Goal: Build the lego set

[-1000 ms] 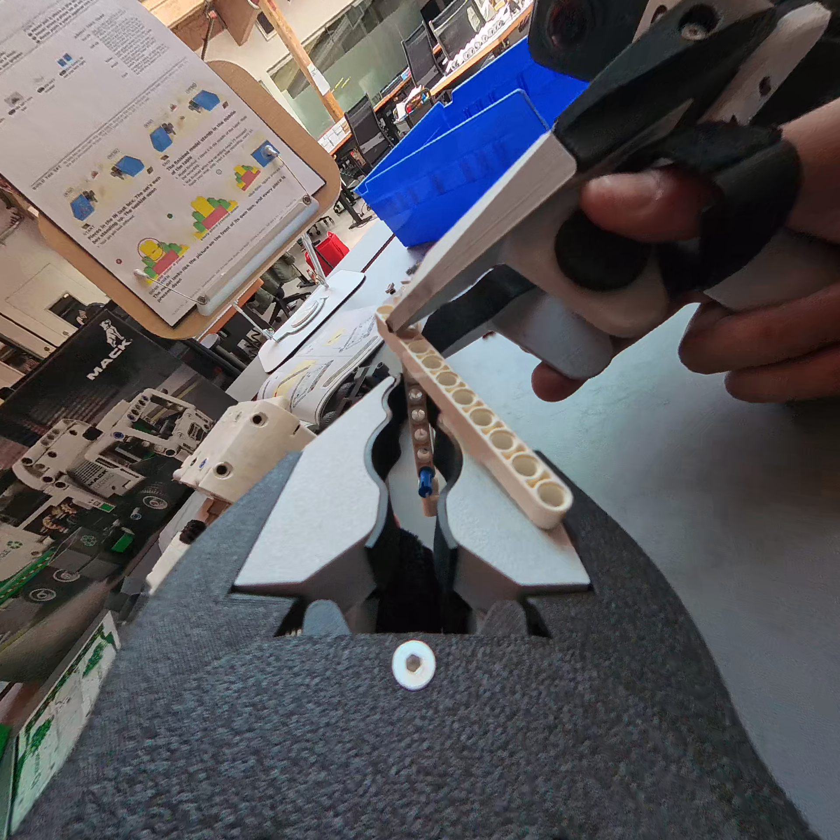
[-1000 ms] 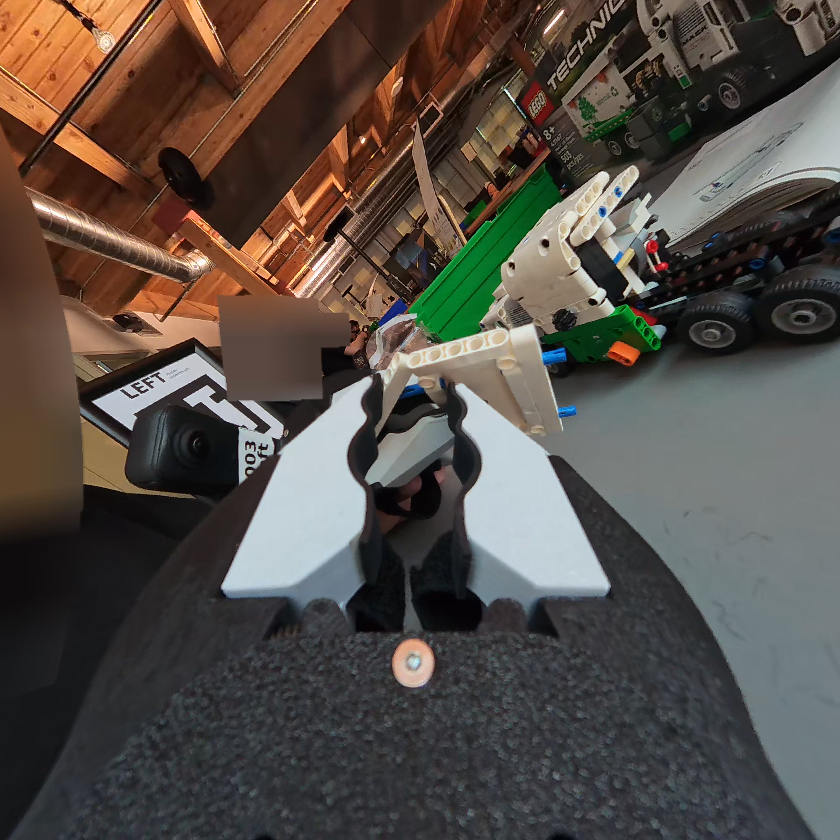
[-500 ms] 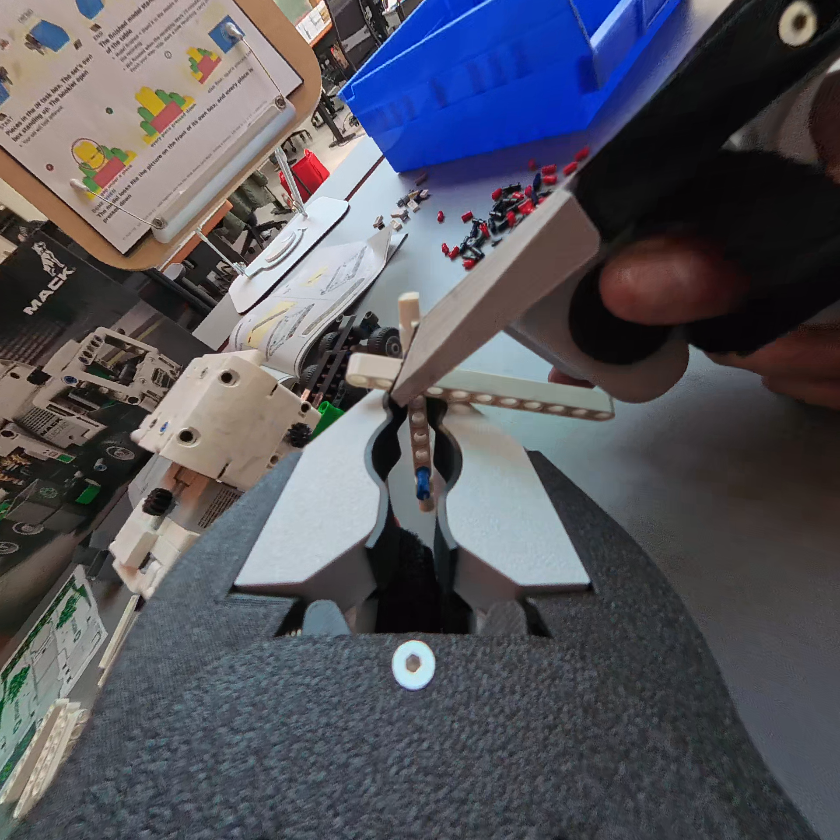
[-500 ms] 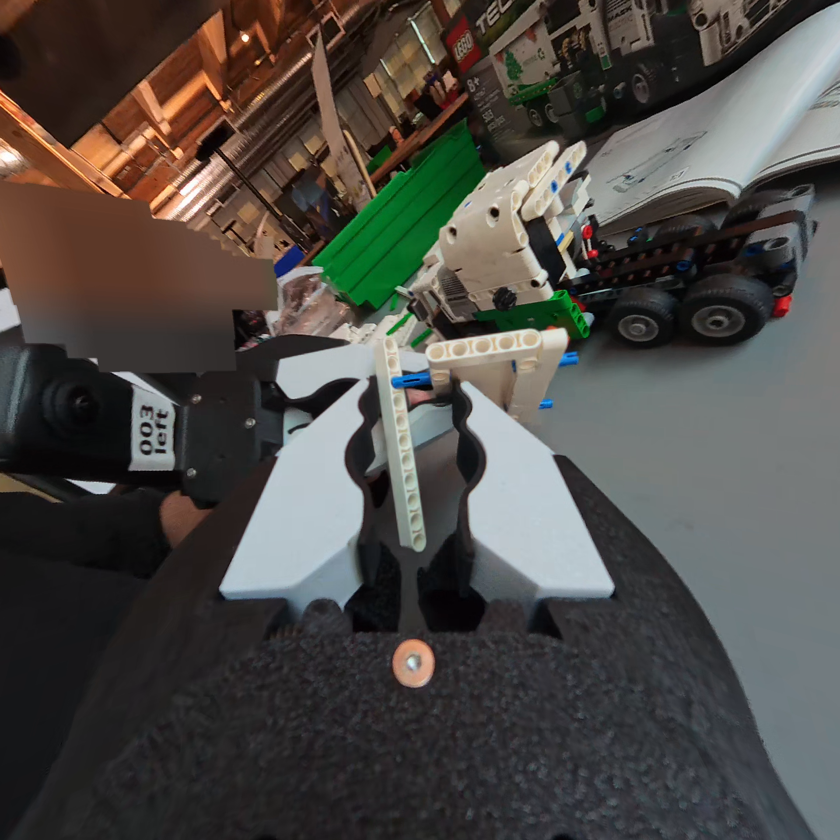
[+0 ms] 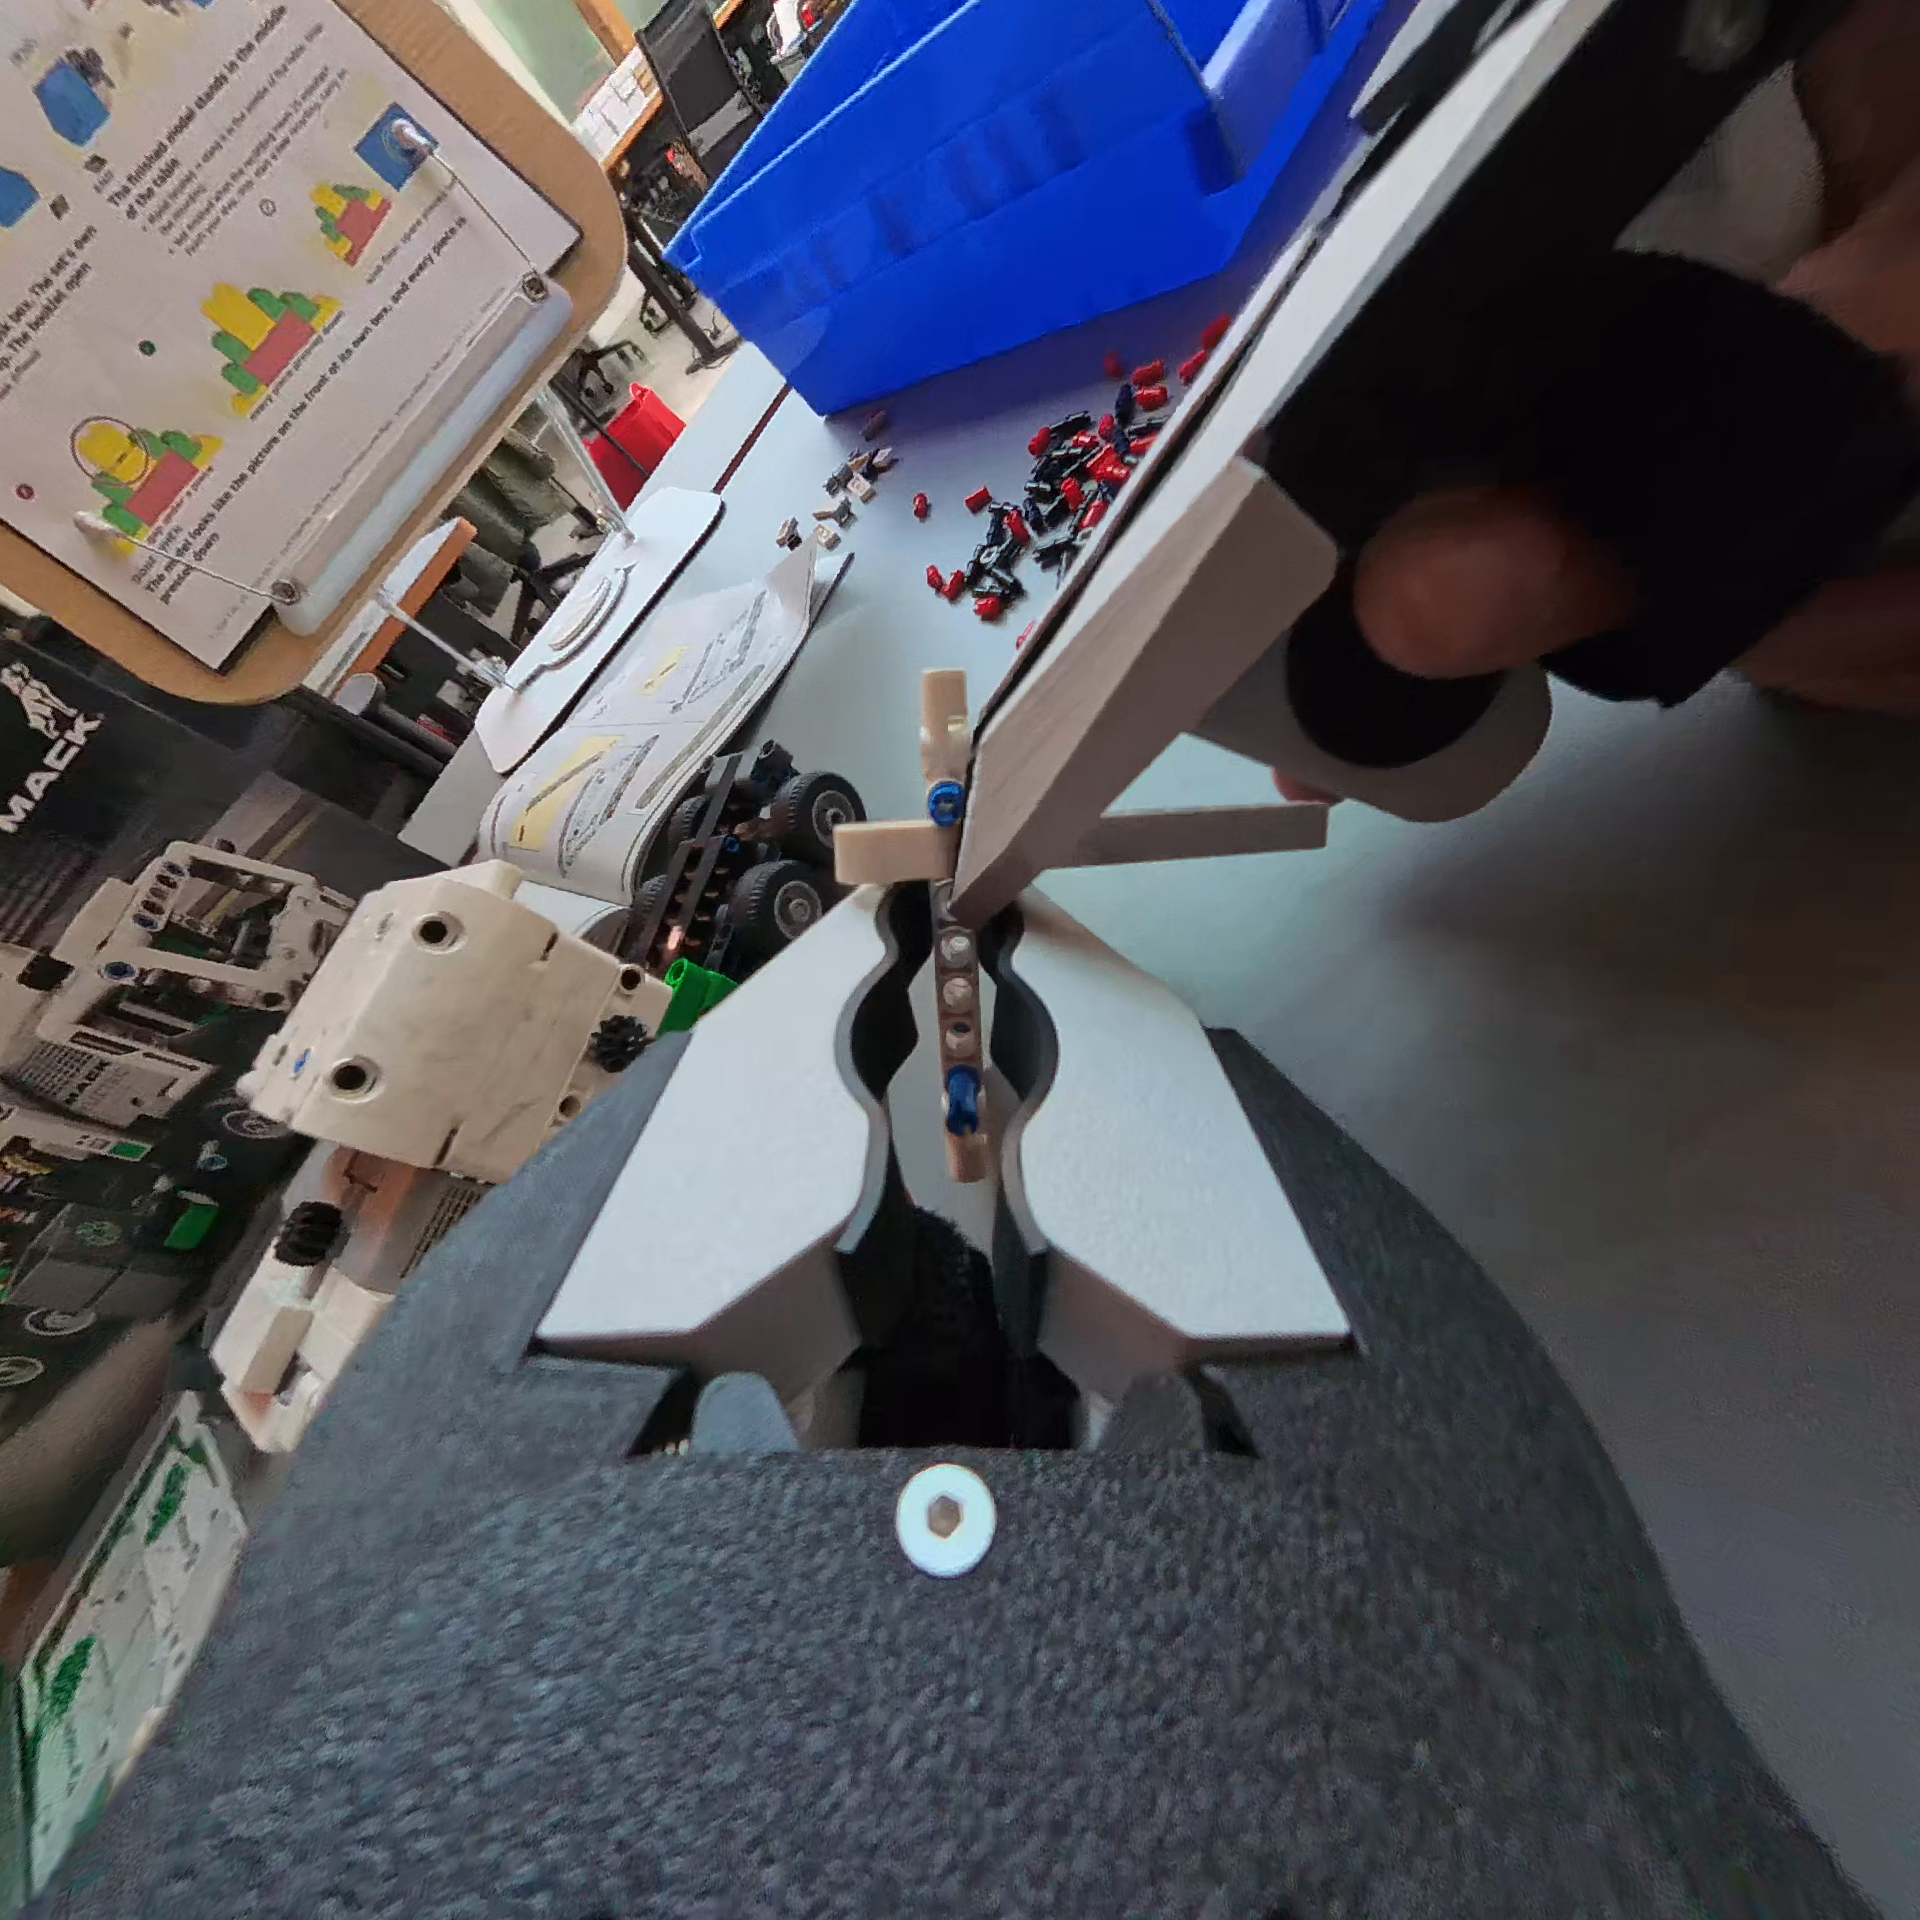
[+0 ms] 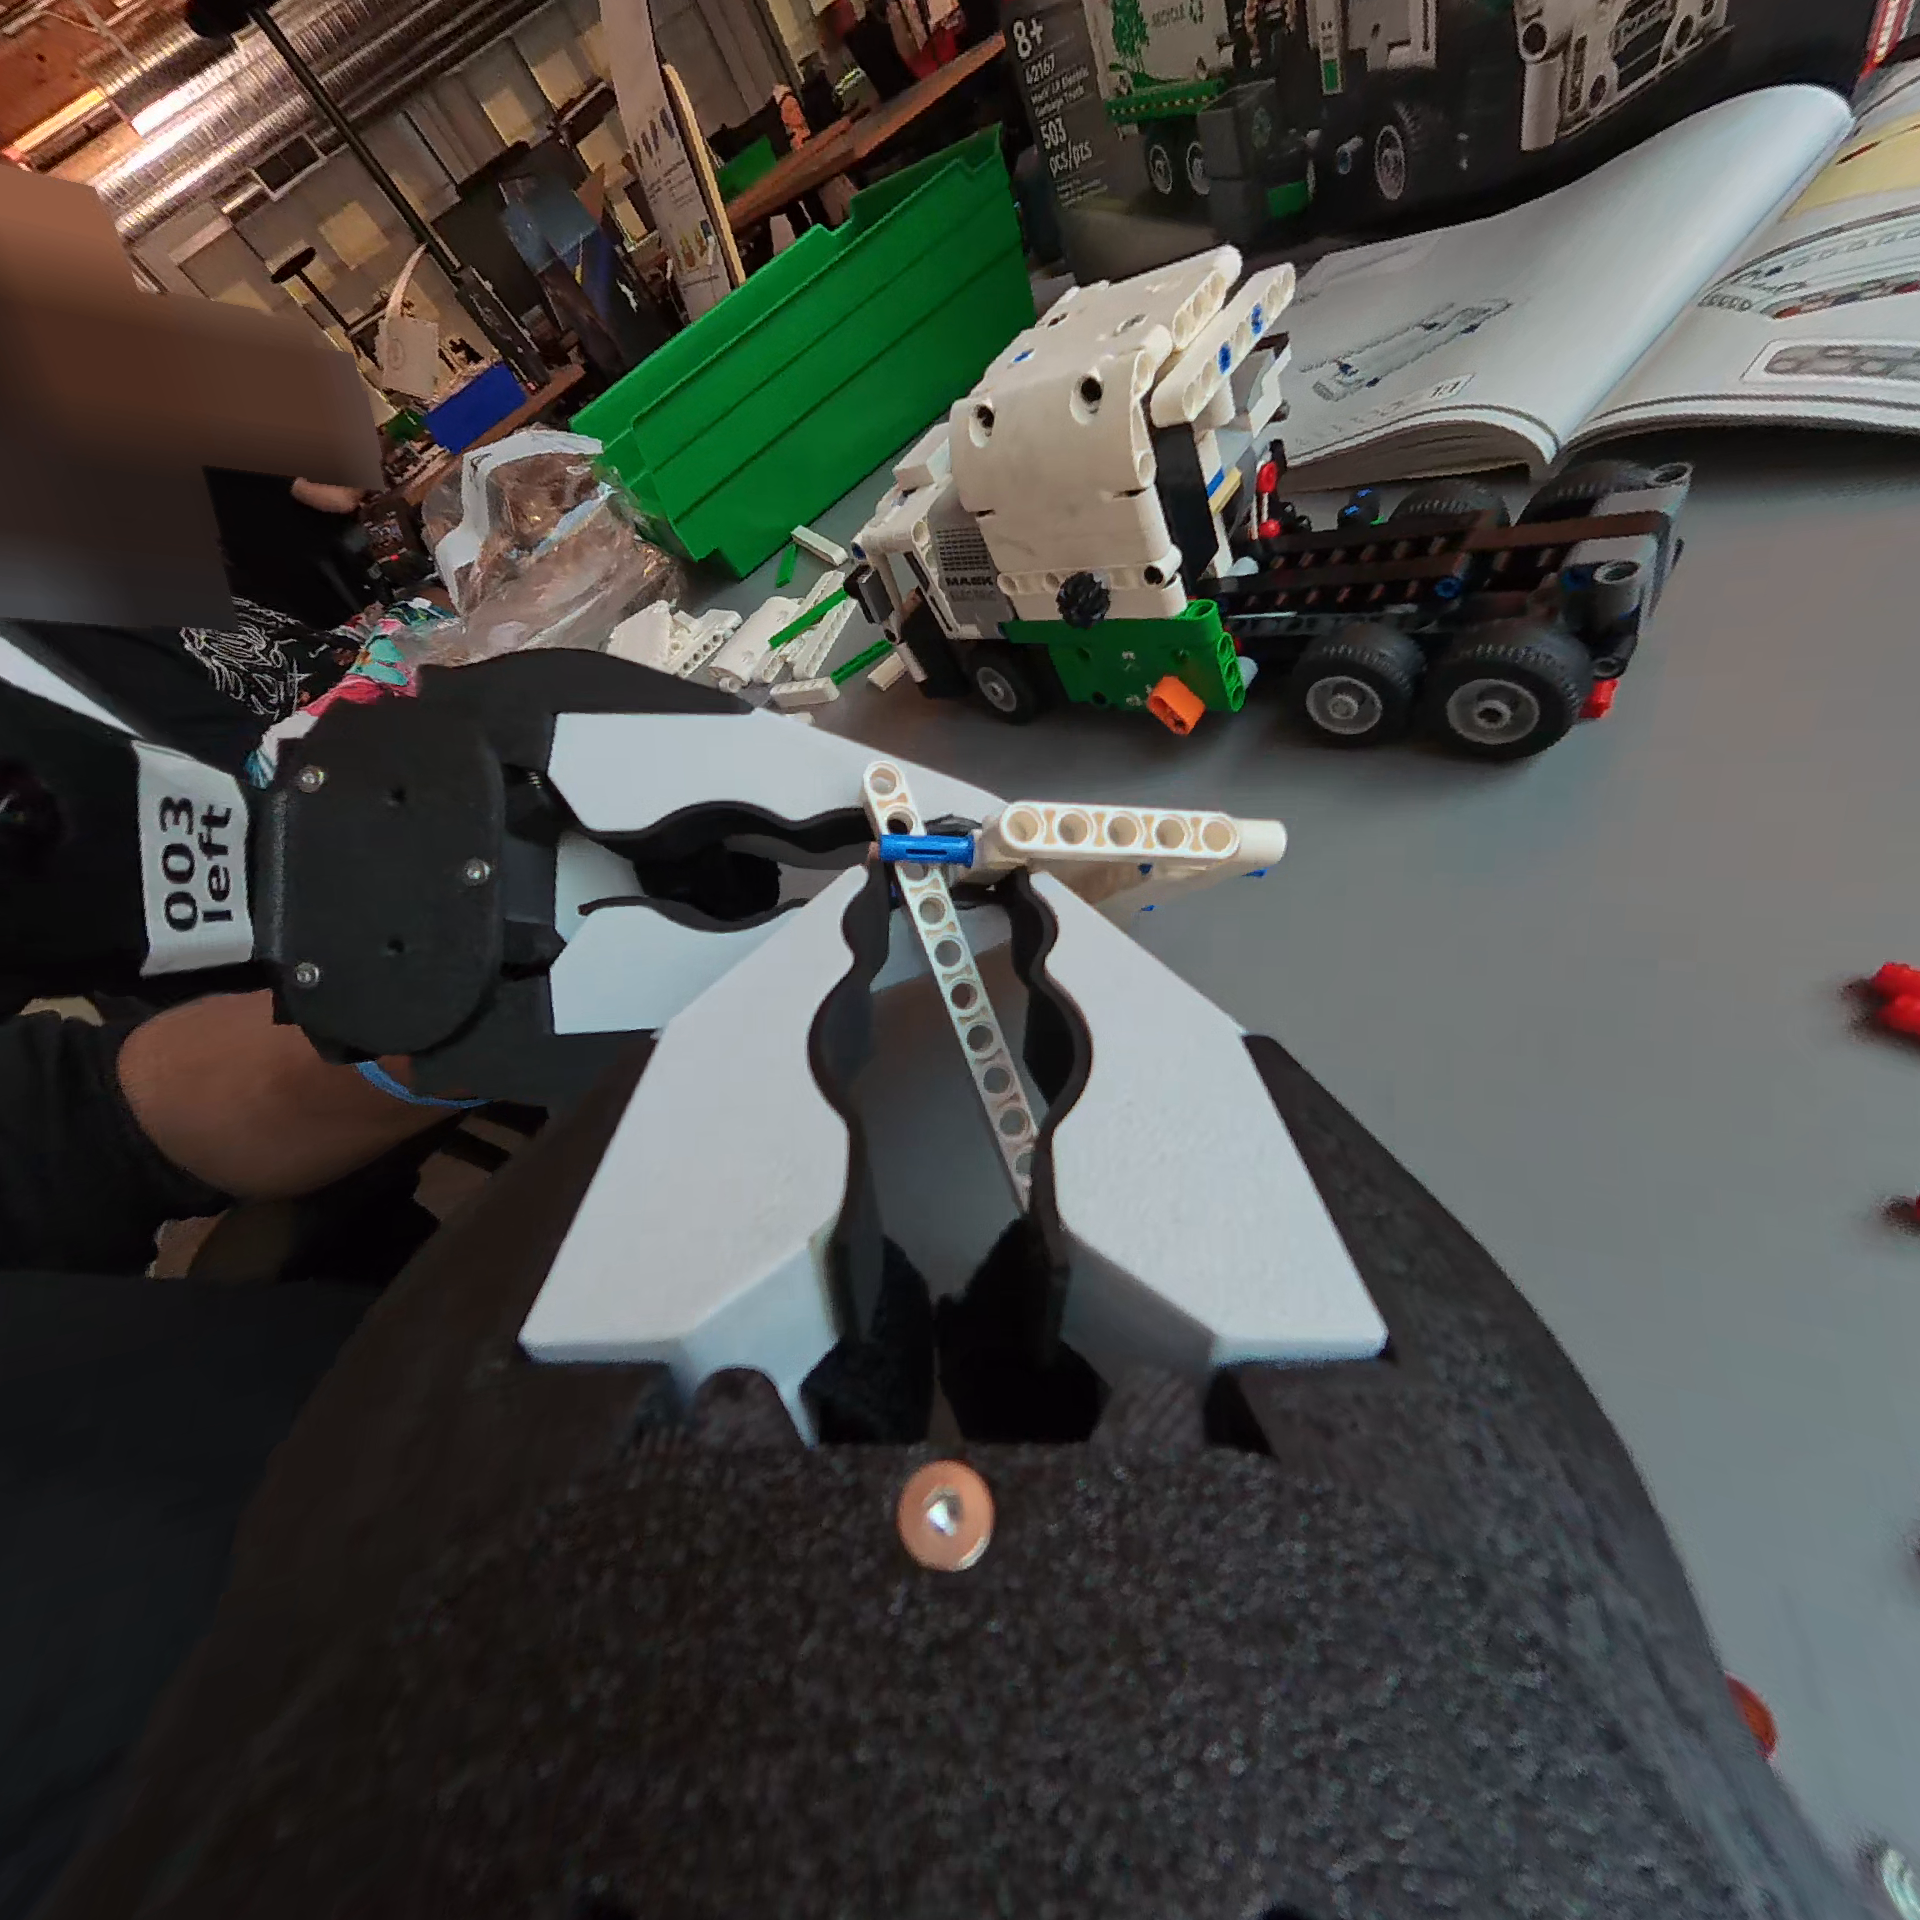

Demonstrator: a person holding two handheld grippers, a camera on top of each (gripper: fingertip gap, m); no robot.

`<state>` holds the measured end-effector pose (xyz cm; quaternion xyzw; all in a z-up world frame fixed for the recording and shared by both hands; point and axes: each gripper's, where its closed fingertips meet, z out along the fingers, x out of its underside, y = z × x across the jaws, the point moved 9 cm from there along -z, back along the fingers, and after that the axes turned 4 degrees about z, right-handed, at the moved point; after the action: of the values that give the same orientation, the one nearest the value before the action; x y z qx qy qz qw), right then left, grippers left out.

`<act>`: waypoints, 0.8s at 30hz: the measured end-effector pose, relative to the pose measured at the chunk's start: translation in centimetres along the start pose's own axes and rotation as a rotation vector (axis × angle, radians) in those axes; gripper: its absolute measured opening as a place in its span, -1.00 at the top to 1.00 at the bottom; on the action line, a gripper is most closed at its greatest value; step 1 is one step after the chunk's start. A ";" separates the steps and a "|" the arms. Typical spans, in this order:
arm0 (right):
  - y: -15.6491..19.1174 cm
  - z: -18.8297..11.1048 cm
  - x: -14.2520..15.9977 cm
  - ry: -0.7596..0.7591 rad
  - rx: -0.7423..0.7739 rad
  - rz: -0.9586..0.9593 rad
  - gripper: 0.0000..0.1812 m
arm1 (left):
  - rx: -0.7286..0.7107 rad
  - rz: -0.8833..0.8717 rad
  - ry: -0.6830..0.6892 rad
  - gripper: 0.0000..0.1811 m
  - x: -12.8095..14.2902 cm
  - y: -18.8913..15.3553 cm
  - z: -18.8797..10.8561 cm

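My left gripper [image 5: 951,914] is shut on a small white frame piece [image 5: 958,997] with blue pins, held upright between its fingers. My right gripper [image 6: 948,883] is shut on a long thin white beam [image 6: 966,997] that lies diagonally between its jaws. In the left wrist view the right gripper [image 5: 977,894] comes in from the upper right, and the long beam [image 5: 1205,831] crosses the frame piece horizontally at my fingertips. In the right wrist view the left gripper [image 6: 862,831] reaches in from the left, and the beam's far end meets a blue pin [image 6: 925,847] on the frame piece [image 6: 1122,831].
A partly built white, green and black truck [image 6: 1091,582] stands on the grey table [image 6: 1558,1039] beyond the grippers. An open instruction booklet [image 6: 1558,312] lies behind it, with a green bin [image 6: 831,353] to the left. Blue bins [image 5: 987,208], scattered red and black pins [image 5: 1060,499] and a sheet stand [image 5: 260,312] are farther off. My two grippers' fingertips are within a few centimetres of each other.
Both grippers have tilted down toward the table. The long beam has swung from slanted to crosswise over the frame piece, and its end has come onto the blue pin.
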<state>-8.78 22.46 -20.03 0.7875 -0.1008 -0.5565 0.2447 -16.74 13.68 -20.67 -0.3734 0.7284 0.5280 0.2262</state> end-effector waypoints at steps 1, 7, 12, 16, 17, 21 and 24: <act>0.0 -0.2 0.1 0.006 -0.005 0.004 0.75 | -0.006 0.030 -0.001 0.93 -0.1 -0.3 0.0; -0.4 -1.5 0.4 0.068 -0.038 -0.036 0.75 | -0.065 0.218 -0.011 0.92 -0.6 -1.7 0.1; -1.2 -2.0 1.3 0.208 -0.099 0.091 0.90 | -0.137 0.275 0.025 0.94 -0.3 -1.7 0.5; -1.0 -1.9 1.4 0.279 -0.020 -0.057 0.93 | -0.109 0.165 0.017 0.93 -0.1 -0.5 0.5; -1.2 -2.0 1.4 0.282 0.001 -0.081 0.93 | -0.090 0.141 0.000 0.93 -0.1 -0.3 0.5; -2.0 -2.8 1.0 0.268 -0.046 -0.046 0.93 | -0.031 0.098 -0.062 0.93 -0.1 0.0 0.3; -1.7 -3.9 0.9 0.395 0.002 -0.213 0.93 | -0.036 0.101 -0.052 0.93 0.0 0.1 0.4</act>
<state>-5.04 24.54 -20.62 0.8877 0.0323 -0.4139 0.1990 -16.86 14.10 -20.72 -0.3265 0.7305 0.5613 0.2113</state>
